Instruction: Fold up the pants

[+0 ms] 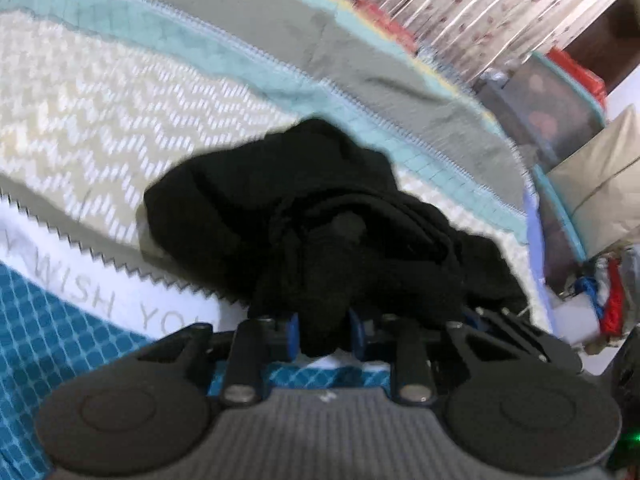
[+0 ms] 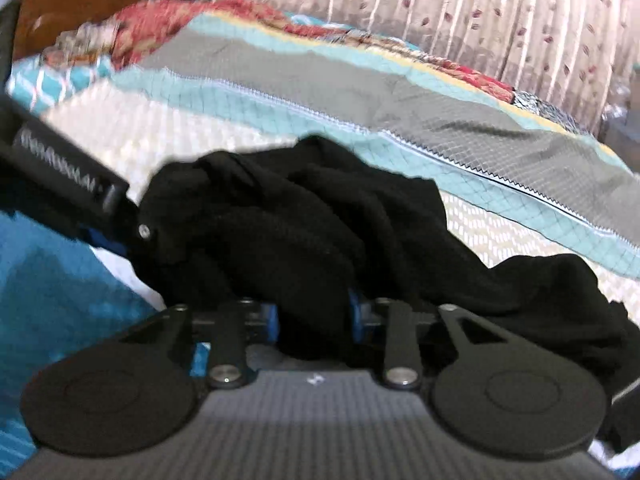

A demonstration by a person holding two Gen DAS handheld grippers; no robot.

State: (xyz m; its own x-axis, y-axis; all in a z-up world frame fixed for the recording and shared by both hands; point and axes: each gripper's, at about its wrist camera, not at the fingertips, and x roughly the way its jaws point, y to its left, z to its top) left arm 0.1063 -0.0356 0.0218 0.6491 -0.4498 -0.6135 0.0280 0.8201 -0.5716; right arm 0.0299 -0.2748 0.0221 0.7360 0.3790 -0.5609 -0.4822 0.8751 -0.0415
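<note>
The black pants (image 1: 320, 220) lie crumpled in a heap on the bed. In the left wrist view my left gripper (image 1: 323, 334) is at the near edge of the heap, its blue pads pressed on a bunch of the black cloth. In the right wrist view the same pants (image 2: 360, 216) spread to the right, and my right gripper (image 2: 314, 316) is shut on a thick fold at their near edge. One of the left gripper's fingers (image 2: 80, 184) reaches into the heap from the left. The waistband and the legs cannot be told apart.
A quilted bedspread (image 1: 100, 112) with cream zigzag, teal and grey bands covers the bed. Patterned pillows (image 2: 208, 16) and a curtain (image 2: 460, 8) stand behind. Storage boxes and bags (image 1: 560, 120) sit beyond the bed's right edge.
</note>
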